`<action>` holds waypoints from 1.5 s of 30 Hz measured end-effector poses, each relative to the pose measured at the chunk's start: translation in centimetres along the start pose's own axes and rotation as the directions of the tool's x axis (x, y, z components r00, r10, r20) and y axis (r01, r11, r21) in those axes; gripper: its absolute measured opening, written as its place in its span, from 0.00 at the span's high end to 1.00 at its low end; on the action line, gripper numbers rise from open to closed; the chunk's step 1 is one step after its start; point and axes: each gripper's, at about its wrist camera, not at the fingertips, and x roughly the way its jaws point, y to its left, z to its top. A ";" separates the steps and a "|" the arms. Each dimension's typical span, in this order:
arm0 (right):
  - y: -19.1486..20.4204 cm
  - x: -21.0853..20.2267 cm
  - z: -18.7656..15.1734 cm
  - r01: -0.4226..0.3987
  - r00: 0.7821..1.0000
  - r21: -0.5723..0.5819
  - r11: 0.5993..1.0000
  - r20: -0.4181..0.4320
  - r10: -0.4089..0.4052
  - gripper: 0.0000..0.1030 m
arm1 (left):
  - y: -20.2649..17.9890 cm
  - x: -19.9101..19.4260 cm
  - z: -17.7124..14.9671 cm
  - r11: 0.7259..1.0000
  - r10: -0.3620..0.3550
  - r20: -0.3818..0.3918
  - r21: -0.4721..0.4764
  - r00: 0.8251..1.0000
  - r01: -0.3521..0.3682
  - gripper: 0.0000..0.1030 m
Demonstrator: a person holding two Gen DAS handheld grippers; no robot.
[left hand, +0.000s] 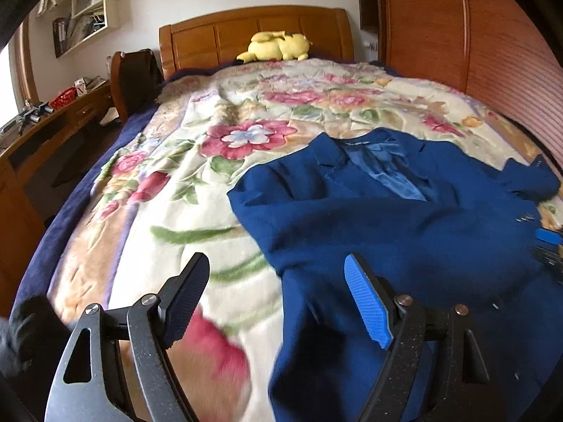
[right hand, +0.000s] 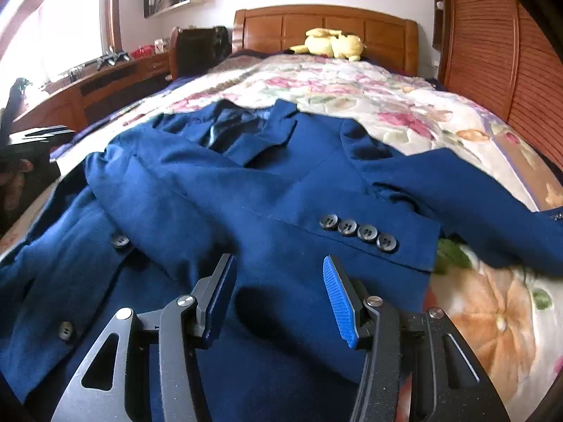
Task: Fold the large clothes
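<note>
A floral blanket (left hand: 246, 133) is spread over the bed, a yellow plush toy (left hand: 276, 47) laid against the wooden headboard (left hand: 218, 35). A red basket (left hand: 65, 97) is seen on the tabletop (left hand: 63, 119).

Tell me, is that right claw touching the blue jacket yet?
Cannot tell. In the right wrist view the right claw hangs open over the blue jacket, nothing between its fingers, but no gap shows plainly.

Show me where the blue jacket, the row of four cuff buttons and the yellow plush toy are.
blue jacket (right hand: 246, 190): right wrist view, on its front panel.
cuff buttons (right hand: 357, 232): right wrist view, middle of the row on the folded sleeve.
yellow plush toy (left hand: 278, 47): left wrist view, on its body by the headboard.
</note>
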 end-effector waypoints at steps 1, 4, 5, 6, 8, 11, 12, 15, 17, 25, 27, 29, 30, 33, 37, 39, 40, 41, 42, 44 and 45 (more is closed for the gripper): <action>0.1 -0.1 -0.1 0.000 1.000 -0.006 1.000 0.008 0.000 0.48 | -0.1 0.9 0.5 1.000 0.001 -0.012 0.005 1.000 -0.001 0.22; 0.6 -0.5 -0.2 0.006 1.000 -0.027 1.000 0.020 -0.005 0.48 | 0.0 3.4 1.8 1.000 -0.002 -0.051 0.005 0.999 0.003 0.22; 0.7 -0.5 -0.2 0.007 1.000 -0.033 0.999 0.022 -0.006 0.48 | 0.0 3.9 2.0 1.000 -0.001 -0.061 0.004 0.998 0.001 0.22; 0.8 -0.5 -0.3 0.007 1.000 -0.039 0.999 0.023 -0.006 0.48 | 0.1 4.6 2.3 1.000 -0.001 -0.074 0.002 0.997 0.001 0.23; 1.1 -0.7 -0.4 0.003 1.000 -0.048 0.999 0.027 -0.002 0.48 | 0.3 5.9 2.8 1.000 -0.003 -0.099 -0.006 0.995 0.003 0.29; 1.1 -1.1 -0.5 -0.002 0.999 -0.047 0.999 0.034 0.003 0.48 | 0.9 7.4 3.1 0.999 -0.008 -0.136 -0.036 0.991 0.003 0.32; 1.0 -1.1 -0.5 -0.004 0.999 -0.044 0.999 0.035 0.005 0.48 | 1.0 7.9 3.1 0.999 -0.013 -0.151 -0.048 0.988 0.006 0.32; 0.7 -1.2 -0.5 -0.011 0.999 -0.029 1.000 0.034 0.012 0.48 | 1.6 9.0 2.6 0.996 -0.032 -0.196 -0.087 0.980 0.015 0.32; 0.5 -1.1 -0.6 -0.014 0.999 -0.019 1.000 0.032 0.015 0.48 | 1.7 9.8 2.2 0.994 -0.042 -0.232 -0.105 0.972 0.018 0.32; 0.5 -0.9 -0.3 -0.015 1.000 -0.007 1.000 0.023 0.015 0.48 | 0.6 9.8 2.7 0.995 -0.067 -0.244 -0.082 0.967 0.048 0.75; 0.5 -0.8 -0.3 -0.019 1.000 -0.005 1.000 0.023 0.019 0.47 | 0.4 9.6 3.0 0.998 -0.052 -0.242 -0.052 0.969 0.040 0.82; 0.4 -0.9 -0.3 -0.023 0.999 0.003 1.000 0.024 0.022 0.39 | 0.4 9.1 3.3 0.999 -0.043 -0.225 -0.039 0.973 0.035 0.89; 0.3 -0.9 -0.3 -0.020 0.999 0.009 1.000 0.028 0.019 0.34 | 0.3 8.8 3.5 0.999 -0.040 -0.217 -0.030 0.975 0.034 0.90; 0.2 -1.2 -0.2 -0.019 0.999 0.020 1.000 0.044 0.018 0.24 | 0.2 7.9 4.1 1.000 -0.007 -0.171 -0.003 0.985 0.007 0.92; 0.5 -1.4 -0.3 -0.001 0.998 0.012 1.000 0.061 0.001 0.21 | 1.1 7.1 5.8 0.998 0.054 -0.104 -0.006 0.993 -0.055 0.94; 0.6 -1.4 -0.4 0.001 0.998 0.007 1.000 0.064 -0.001 0.21 | 1.3 7.5 6.0 0.997 0.069 -0.111 -0.006 0.991 -0.071 0.94; 0.7 -1.4 -0.5 0.001 0.998 0.005 1.000 0.065 -0.001 0.21 | 1.3 7.7 5.9 0.997 0.083 -0.115 0.007 0.990 -0.083 0.94; 0.7 -1.4 -0.5 0.001 0.998 0.004 1.000 0.066 -0.001 0.21 | 1.2 7.6 5.7 0.995 0.102 -0.109 0.017 0.989 -0.100 0.94; 0.7 -1.4 -0.5 0.000 0.998 0.003 1.000 0.068 0.000 0.21 | 1.3 7.4 5.6 0.993 0.117 -0.098 0.014 0.988 -0.116 0.94; 0.6 -1.5 -0.5 -0.003 0.998 0.003 1.000 0.070 0.003 0.21 | 1.7 7.0 5.5 0.995 0.092 -0.089 -0.017 0.992 -0.094 0.94; 0.5 -1.5 -0.5 -0.005 0.997 0.003 1.000 0.071 0.005 0.21 | 1.9 6.6 5.3 0.996 0.087 -0.083 -0.029 0.993 -0.090 0.94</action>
